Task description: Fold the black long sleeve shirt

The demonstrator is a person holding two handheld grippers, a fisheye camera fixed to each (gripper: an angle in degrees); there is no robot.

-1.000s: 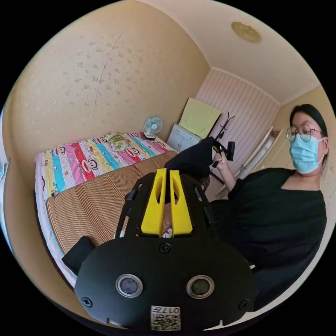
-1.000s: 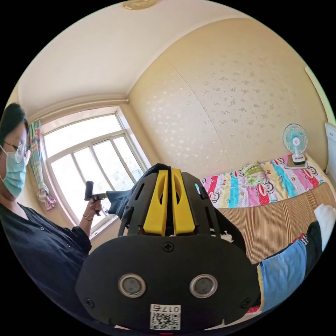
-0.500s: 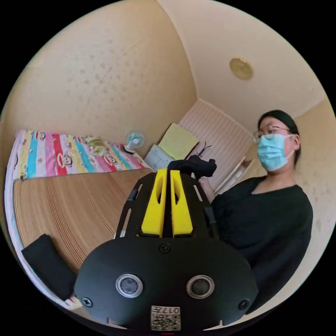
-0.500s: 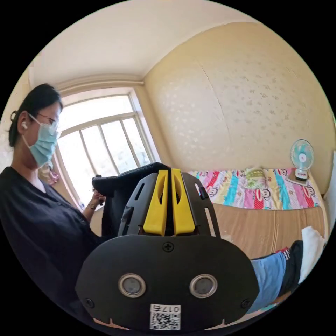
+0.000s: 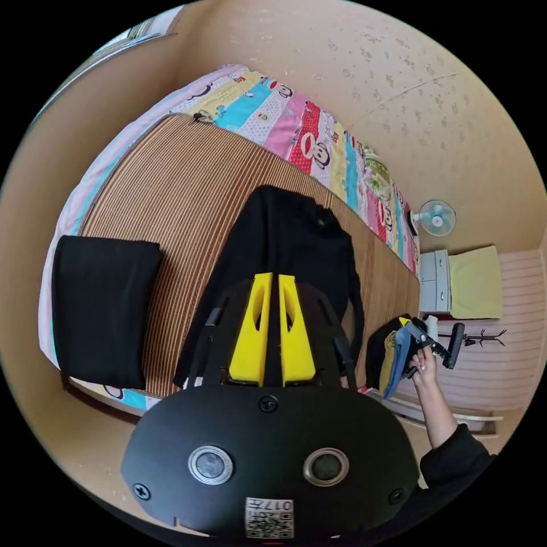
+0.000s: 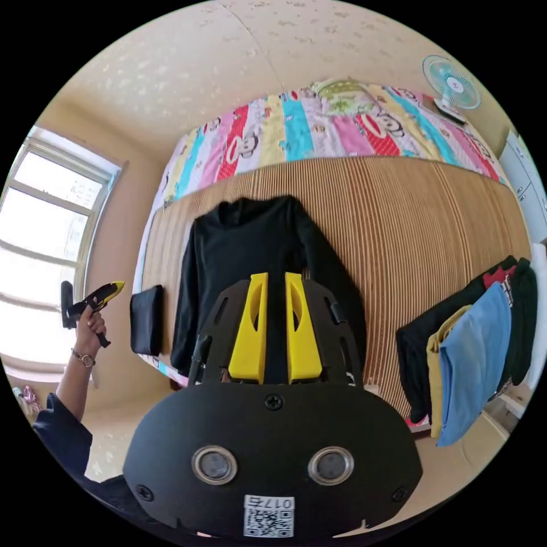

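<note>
Bed (image 6: 433, 228) with ribbed brown mat, clothes laid out on top.

Black long sleeve shirt (image 6: 250, 245) spread flat on the mat (image 5: 171, 194), collar toward the wall, sleeves down both sides. Folded black garment (image 5: 99, 307) at one end near the edge, apart from the shirt. Stack of clothes (image 6: 473, 347) at the other end, hanging over the edge. Striped cartoon sheet (image 6: 319, 128) along the wall, with a green-patterned pillow (image 6: 342, 91).

Illumination: bright, even daylight admitted by the window (image 6: 43, 239), which is overexposed | Shadows: soft and faint | Distortion: strong fisheye curvature, straight lines bowed toward the black circular border | Focus: sharp centrally, perhaps slightly softened at the rim.
</note>
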